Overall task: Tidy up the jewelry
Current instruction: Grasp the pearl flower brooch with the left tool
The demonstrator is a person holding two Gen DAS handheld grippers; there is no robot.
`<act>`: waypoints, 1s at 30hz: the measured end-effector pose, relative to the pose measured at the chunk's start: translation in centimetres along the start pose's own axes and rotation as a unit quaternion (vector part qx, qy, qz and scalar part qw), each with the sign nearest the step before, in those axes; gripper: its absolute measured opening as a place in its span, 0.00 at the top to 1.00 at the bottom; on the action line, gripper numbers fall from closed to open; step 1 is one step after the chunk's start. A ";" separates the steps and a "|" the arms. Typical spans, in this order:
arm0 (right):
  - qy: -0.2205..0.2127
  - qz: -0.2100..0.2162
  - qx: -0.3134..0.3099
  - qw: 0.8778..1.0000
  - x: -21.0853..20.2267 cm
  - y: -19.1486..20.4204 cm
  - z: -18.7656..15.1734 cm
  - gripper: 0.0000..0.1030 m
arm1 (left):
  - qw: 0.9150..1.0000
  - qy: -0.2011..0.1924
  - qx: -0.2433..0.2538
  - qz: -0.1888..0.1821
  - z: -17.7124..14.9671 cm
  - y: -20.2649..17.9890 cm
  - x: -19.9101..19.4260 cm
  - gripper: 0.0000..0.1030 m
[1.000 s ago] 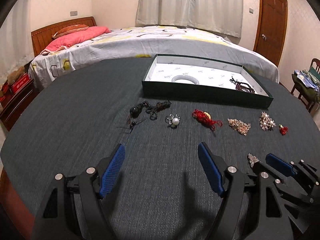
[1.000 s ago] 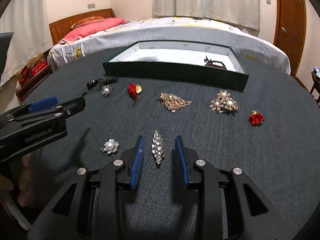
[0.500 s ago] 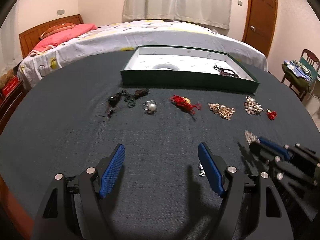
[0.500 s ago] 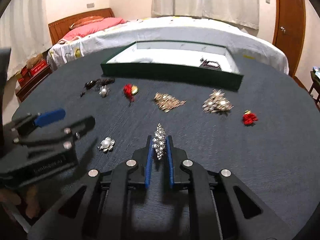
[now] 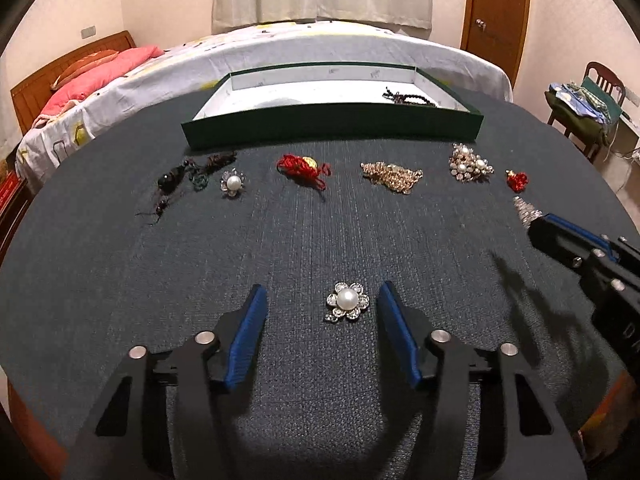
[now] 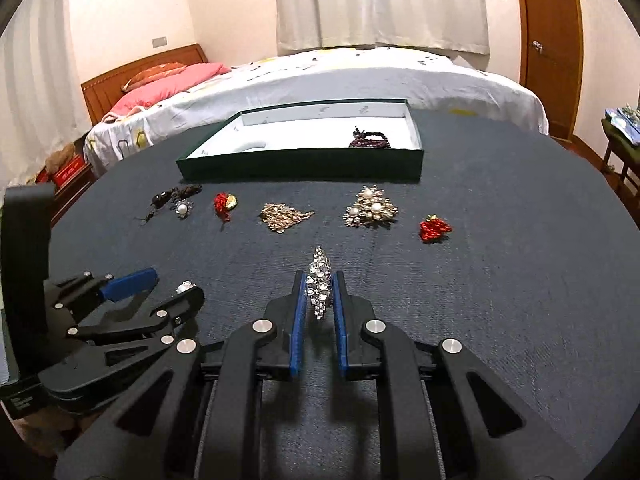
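The pearl flower brooch point(image 5: 346, 306) lay flat on the dark cloth point(image 5: 120, 280) between the blue pads of the left gripper point(image 5: 322, 304), nearer the right pad, neither one touching it. Those jaws stood wide apart with nothing held. To do this pick well, the gripper probably needed shifting a little to its right so the pearl sat midway, then lowering until the pad tips met the cloth before closing, since the brooch looked thin and could slip under high pads.

The right gripper point(image 6: 319, 292) had its jaws nearly together, clamped on the crystal brooch point(image 6: 319, 288), whose tip stuck out ahead of the pads, clear of the cloth.

Beyond both jaws lay a row of pieces: a second pearl brooch point(image 5: 232, 183), a red knot point(image 5: 304, 168), a gold piece point(image 5: 394, 176). Farther ahead stood the green box point(image 5: 332, 126), where the brooches most likely belonged.
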State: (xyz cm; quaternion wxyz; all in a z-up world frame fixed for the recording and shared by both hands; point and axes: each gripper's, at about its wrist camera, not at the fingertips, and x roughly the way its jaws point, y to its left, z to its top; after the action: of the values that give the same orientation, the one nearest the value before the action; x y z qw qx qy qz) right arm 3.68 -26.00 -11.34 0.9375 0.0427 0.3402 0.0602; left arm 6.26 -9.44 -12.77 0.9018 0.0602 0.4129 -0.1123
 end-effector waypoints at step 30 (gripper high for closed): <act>-0.005 0.008 0.000 1.000 0.2 0.9 0.1 0.87 | 0.999 -0.032 0.006 -0.018 -0.2 0.6 -1.1 0.78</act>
State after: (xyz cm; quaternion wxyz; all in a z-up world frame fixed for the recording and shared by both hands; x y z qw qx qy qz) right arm 3.82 -25.10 -11.30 0.9386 0.0455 0.3353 0.0680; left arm 5.56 -8.68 -12.08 0.9118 0.0545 0.3845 -0.1331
